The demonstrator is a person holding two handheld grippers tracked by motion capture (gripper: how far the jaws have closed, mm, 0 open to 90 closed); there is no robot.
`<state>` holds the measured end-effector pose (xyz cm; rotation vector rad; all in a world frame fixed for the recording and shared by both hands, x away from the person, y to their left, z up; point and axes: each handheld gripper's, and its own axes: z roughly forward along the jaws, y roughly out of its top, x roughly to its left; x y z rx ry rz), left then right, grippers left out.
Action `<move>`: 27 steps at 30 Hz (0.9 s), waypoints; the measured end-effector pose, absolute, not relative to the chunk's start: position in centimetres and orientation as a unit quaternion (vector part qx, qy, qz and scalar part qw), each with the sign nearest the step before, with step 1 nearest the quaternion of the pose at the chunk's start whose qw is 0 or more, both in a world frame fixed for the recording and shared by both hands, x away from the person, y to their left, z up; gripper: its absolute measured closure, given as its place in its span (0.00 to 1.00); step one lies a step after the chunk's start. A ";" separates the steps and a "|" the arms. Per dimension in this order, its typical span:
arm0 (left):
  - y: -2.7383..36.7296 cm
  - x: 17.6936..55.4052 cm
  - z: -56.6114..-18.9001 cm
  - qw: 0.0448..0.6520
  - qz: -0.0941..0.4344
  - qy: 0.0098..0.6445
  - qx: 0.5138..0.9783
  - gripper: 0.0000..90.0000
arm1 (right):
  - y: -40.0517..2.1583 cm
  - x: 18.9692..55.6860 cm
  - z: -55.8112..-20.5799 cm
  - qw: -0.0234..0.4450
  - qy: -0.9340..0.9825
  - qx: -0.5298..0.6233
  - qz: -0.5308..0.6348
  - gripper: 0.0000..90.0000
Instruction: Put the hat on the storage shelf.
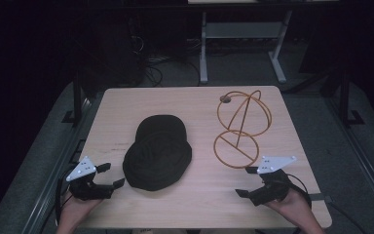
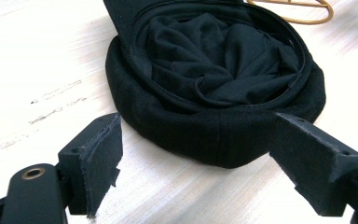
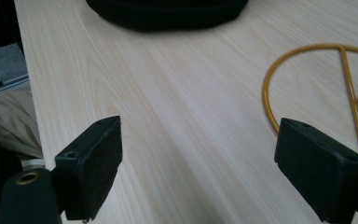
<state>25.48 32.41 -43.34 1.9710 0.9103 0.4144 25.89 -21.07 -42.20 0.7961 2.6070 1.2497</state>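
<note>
— Status of the tools?
— Left gripper near the table's front left corner, jaws spread, gripping nothing. Right gripper near the front right corner, likewise spread and unloaded.
— Items?
— Black cap lies upside down mid-table, lining showing. Gold wire stand sits toward the right edge, apart from it.

I see a black cap lying upside down, lining bunched inside, just left of the gold wire stand.
</note>
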 end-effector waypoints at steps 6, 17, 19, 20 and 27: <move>32.5 25.5 -43.4 0.447 0.166 0.374 0.796 0.19 | -18.8 27.0 -41.3 0.059 0.874 0.238 0.420 0.17; 32.6 25.5 -43.3 0.449 0.165 0.378 0.793 0.22 | -14.1 29.6 -40.2 0.046 0.893 0.184 0.408 0.17; 32.7 25.5 -43.3 0.448 0.164 0.378 0.793 0.22 | -13.3 30.1 -40.1 0.047 0.896 0.172 0.406 0.17; 32.7 25.5 -43.3 0.449 0.164 0.378 0.793 0.22 | -12.9 30.3 -40.1 0.042 0.896 0.172 0.407 0.17; 32.7 25.6 -43.3 0.444 0.160 0.376 0.798 0.21 | -10.5 31.8 -39.9 0.034 0.904 0.145 0.400 0.19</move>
